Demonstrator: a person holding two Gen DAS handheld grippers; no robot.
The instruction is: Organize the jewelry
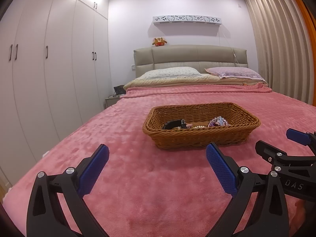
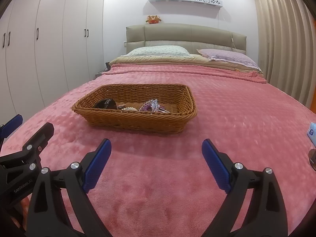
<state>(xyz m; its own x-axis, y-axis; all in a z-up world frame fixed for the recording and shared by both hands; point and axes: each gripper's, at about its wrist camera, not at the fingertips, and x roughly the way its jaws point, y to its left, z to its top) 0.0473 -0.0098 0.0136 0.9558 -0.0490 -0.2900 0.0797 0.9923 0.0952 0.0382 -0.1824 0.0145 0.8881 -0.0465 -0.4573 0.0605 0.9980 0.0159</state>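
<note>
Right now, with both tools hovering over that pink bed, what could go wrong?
The jewelry lies heaped together in the wicker basket, so lifting one piece may drag another along. The pink blanket is plush; a dropped small piece could sink in. Both the left tool and the right tool are open, holding nothing.

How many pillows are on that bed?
2. A pale patterned pillow lies on the left by the headboard, and a lilac pillow on the right. More could be hidden behind.

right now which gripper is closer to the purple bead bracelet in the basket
Right, though only slightly. The purple bead bracelet lies in the basket's right part. The right gripper hovers open before the basket, just right of the bracelet; the left gripper hovers open further left.
</note>
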